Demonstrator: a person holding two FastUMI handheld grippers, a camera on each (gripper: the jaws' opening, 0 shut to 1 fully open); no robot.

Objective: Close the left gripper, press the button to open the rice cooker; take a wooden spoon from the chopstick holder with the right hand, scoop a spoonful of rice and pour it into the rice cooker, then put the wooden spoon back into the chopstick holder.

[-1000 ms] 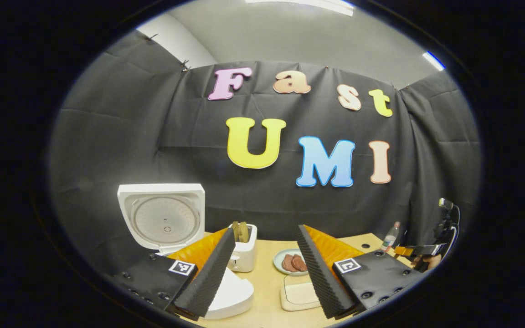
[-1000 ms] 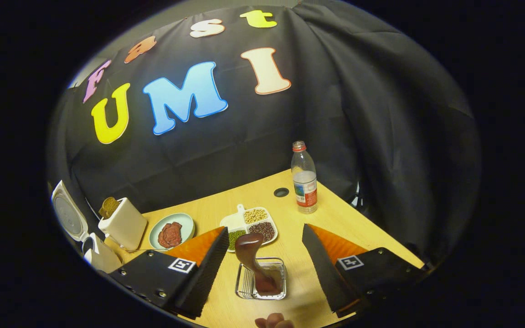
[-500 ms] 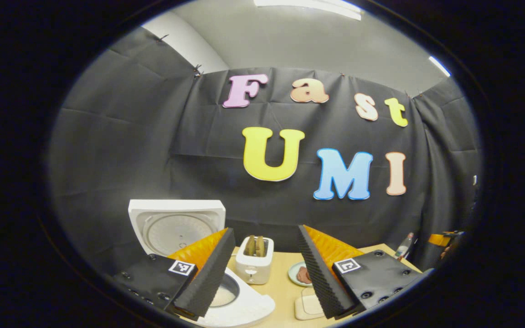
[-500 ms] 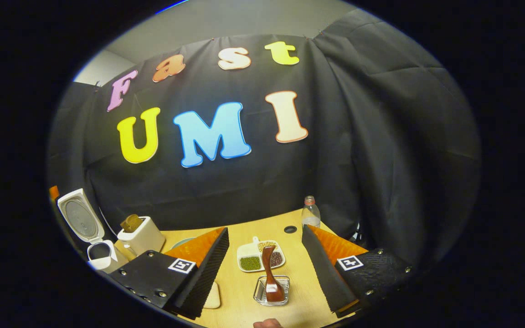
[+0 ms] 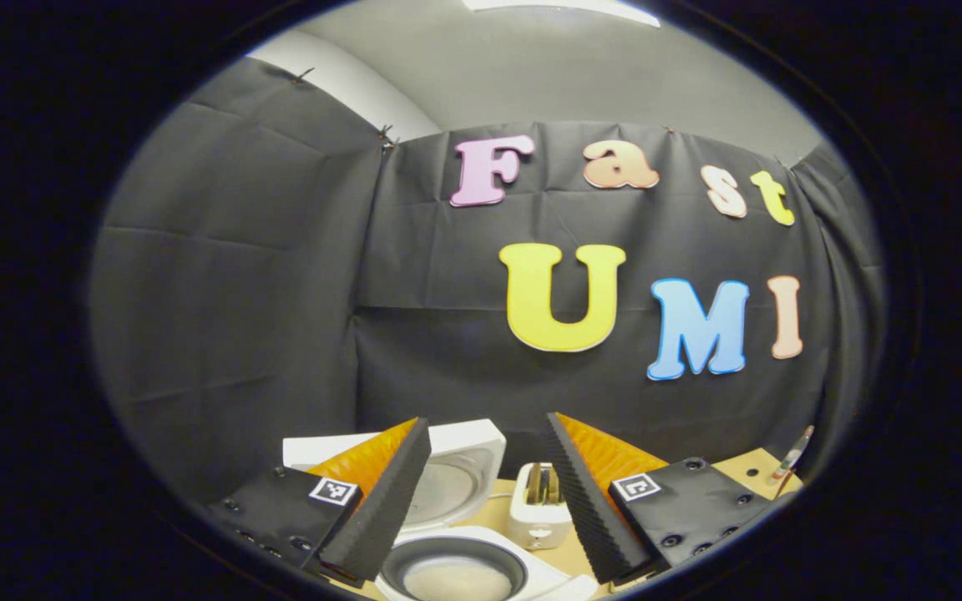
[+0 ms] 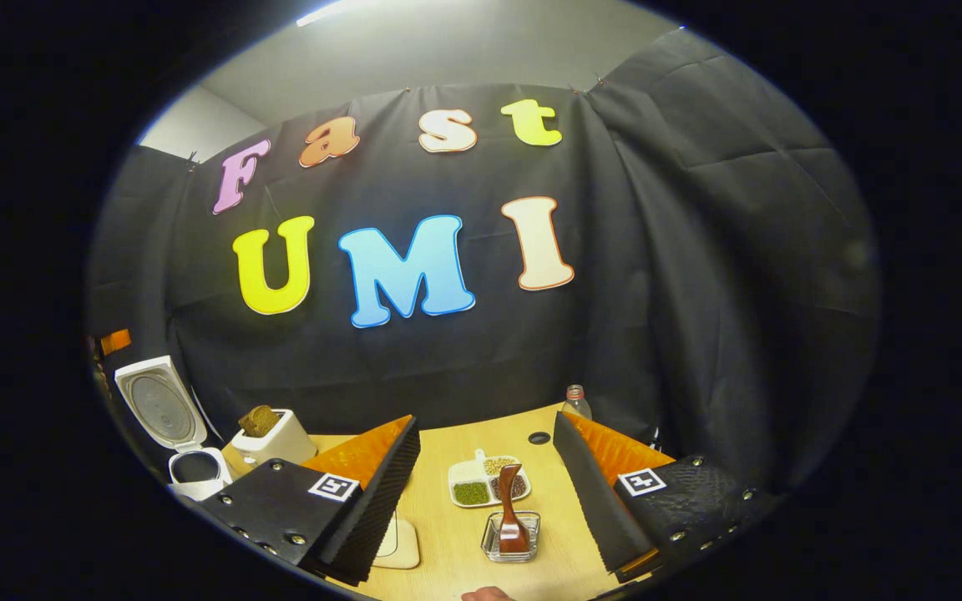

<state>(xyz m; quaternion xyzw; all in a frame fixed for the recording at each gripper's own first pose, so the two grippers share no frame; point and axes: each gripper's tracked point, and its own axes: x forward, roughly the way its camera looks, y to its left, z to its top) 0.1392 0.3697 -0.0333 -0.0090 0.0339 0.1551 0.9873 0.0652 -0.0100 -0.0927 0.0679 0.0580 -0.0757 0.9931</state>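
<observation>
**Spoon parked in holder, cooker open, both grippers clear**

We read the task as at or near its end. The wooden spoon [image 6: 511, 509] stands bowl-up in the clear chopstick holder [image 6: 512, 538], near edge of the table [image 6: 448, 534], between our right gripper [image 6: 488, 501]'s fingers in view but well apart from them. It's parked there because that's its final slot.

The rice cooker [image 5: 456, 572] sits directly under our left gripper [image 5: 488, 492], lid [image 5: 456, 476] tipped up and back, pot exposed with a pale layer inside, likely the rice. In the right gripper view the same cooker [image 6: 189, 463] sits far left, beside the toaster [image 6: 272, 434].

Right gripper: fingers spread wide, holding nothing, raised above the table, aimed level at the back wall. Left gripper: also wide, empty, held above the cooker, pointed ahead rather than down at it.

The sectioned dish [image 6: 485, 482] of grains lies just behind the holder.
</observation>
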